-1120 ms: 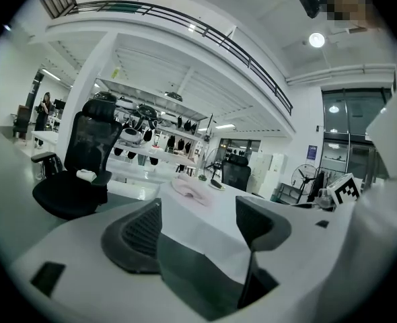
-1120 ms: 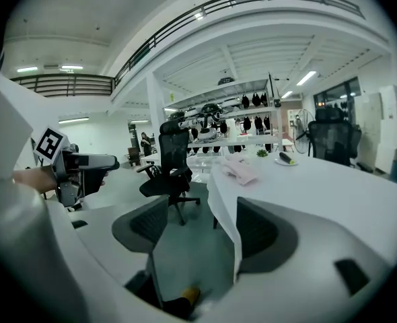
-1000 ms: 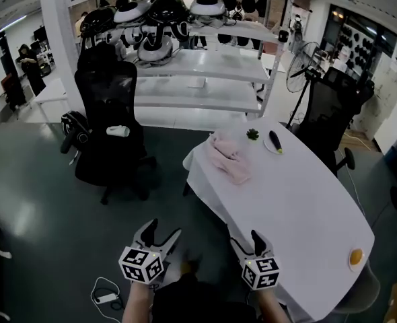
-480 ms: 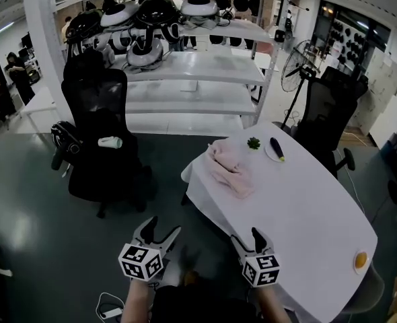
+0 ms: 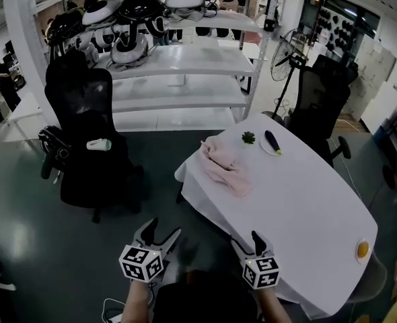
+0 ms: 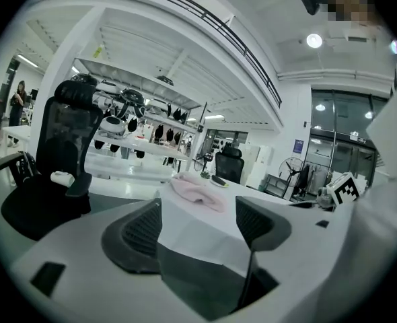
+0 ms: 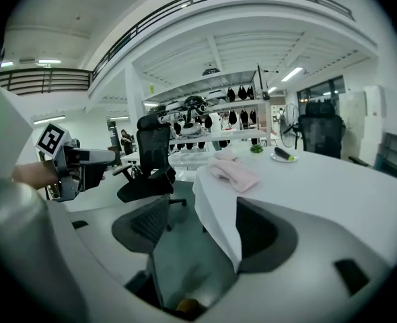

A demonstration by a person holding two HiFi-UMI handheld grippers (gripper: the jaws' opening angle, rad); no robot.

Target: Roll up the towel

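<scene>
A crumpled pink towel [image 5: 223,166] lies at the far left end of the white-clothed table [image 5: 299,207]; it also shows in the left gripper view [image 6: 198,192] and the right gripper view [image 7: 233,171]. My left gripper [image 5: 159,233] hangs over the dark floor, well short of the table, jaws apart and empty. My right gripper [image 5: 248,239] sits at the table's near edge, jaws apart with nothing between them. Both are far from the towel.
A plate with a dark vegetable [image 5: 272,142] and a small green plant [image 5: 248,137] sit beyond the towel. An orange thing [image 5: 363,249] lies at the table's right edge. A black office chair [image 5: 84,147] stands left, another [image 5: 319,96] behind the table, white shelves [image 5: 178,79] beyond.
The view has shifted: table, towel and shelves have slid slightly left and nearer in the head view. Both grippers keep the same spot in the picture, jaws unchanged.
</scene>
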